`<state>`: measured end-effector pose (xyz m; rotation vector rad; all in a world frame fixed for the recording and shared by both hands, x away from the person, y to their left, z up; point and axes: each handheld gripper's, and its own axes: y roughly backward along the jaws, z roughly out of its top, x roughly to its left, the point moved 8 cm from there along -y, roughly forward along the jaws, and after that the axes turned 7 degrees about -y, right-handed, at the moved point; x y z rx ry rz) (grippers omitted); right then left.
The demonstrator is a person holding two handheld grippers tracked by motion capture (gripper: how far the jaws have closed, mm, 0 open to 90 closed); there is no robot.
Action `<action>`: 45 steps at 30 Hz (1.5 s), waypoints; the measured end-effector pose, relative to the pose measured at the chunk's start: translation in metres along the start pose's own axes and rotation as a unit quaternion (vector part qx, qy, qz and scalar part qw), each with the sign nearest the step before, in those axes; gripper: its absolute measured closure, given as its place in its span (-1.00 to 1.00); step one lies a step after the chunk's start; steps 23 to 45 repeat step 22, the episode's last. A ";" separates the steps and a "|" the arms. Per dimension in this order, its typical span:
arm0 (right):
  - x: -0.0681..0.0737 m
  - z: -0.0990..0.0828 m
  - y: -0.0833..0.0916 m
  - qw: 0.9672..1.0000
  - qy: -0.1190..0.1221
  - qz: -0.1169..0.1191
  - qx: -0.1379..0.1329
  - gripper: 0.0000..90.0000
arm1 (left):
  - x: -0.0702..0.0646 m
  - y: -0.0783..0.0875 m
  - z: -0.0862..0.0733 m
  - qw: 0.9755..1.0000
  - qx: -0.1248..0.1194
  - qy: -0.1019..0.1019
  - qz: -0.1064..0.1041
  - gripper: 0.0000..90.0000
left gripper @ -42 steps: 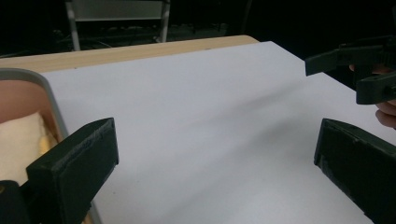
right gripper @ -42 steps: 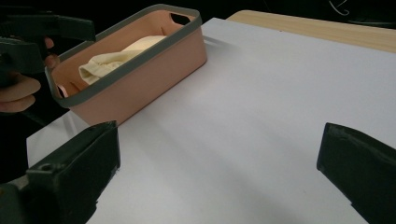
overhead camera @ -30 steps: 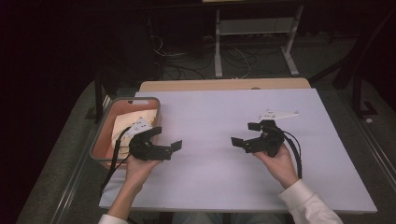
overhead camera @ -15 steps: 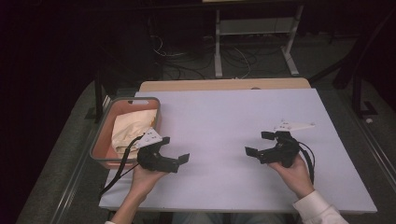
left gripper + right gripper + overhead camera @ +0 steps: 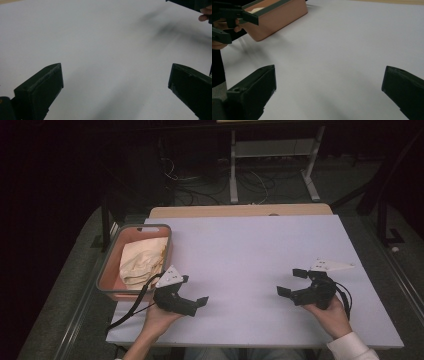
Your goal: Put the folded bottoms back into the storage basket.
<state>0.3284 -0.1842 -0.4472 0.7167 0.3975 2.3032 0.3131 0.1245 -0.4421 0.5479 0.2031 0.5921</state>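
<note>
Both claws, left claw (image 5: 192, 296) and right claw (image 5: 292, 282), spread wide, empty, low over bare desk (image 5: 240, 250). Risk: left cable snagging bin (image 5: 108, 270) holding cloth (image 5: 142, 260).

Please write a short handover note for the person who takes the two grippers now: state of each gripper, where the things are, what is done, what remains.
Left gripper: open, empty, low over the white table top, just right of the bin's near corner.
Right gripper: open, empty, over the table's right side, pointing left.
Salmon-pink plastic bin with grey rim: at the table's left edge, holding a crumpled cream cloth.
Done: the cloth lies inside the bin; nothing is gripped.
Left: probably nothing on the table to pick; confirm the cloth sits fully inside.
</note>
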 end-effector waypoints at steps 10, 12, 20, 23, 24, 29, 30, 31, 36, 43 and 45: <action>-0.009 -0.017 0.015 1.000 0.009 -0.011 0.003 -1.00 | -0.006 -0.004 -0.006 1.000 0.014 -0.011 -0.010 -1.00; -0.012 -0.023 0.017 1.000 0.011 -0.017 0.008 -1.00 | -0.007 -0.004 -0.007 1.000 0.015 -0.013 -0.011 -1.00; -0.017 -0.031 0.021 0.999 0.010 -0.020 0.023 -1.00 | -0.009 -0.004 -0.012 1.000 0.019 -0.013 -0.014 -1.00; -0.017 -0.031 0.022 1.000 0.010 -0.020 0.020 -1.00 | -0.009 -0.004 -0.013 1.000 0.019 -0.013 -0.015 -1.00; -0.017 -0.031 0.022 1.000 0.010 -0.020 0.020 -1.00 | -0.009 -0.004 -0.013 1.000 0.019 -0.013 -0.015 -1.00; -0.017 -0.031 0.022 1.000 0.010 -0.020 0.020 -1.00 | -0.009 -0.004 -0.013 1.000 0.019 -0.013 -0.015 -1.00; -0.017 -0.031 0.022 1.000 0.010 -0.020 0.020 -1.00 | -0.009 -0.004 -0.013 1.000 0.019 -0.013 -0.015 -1.00; -0.017 -0.031 0.022 1.000 0.010 -0.020 0.020 -1.00 | -0.009 -0.004 -0.013 1.000 0.019 -0.013 -0.015 -1.00; -0.017 -0.031 0.022 1.000 0.010 -0.020 0.020 -1.00 | -0.009 -0.004 -0.013 1.000 0.019 -0.013 -0.015 -1.00; -0.017 -0.031 0.022 1.000 0.010 -0.020 0.020 -1.00 | -0.009 -0.004 -0.013 1.000 0.019 -0.013 -0.015 -1.00; -0.017 -0.031 0.022 1.000 0.010 -0.020 0.020 -1.00 | -0.009 -0.004 -0.013 1.000 0.019 -0.013 -0.015 -1.00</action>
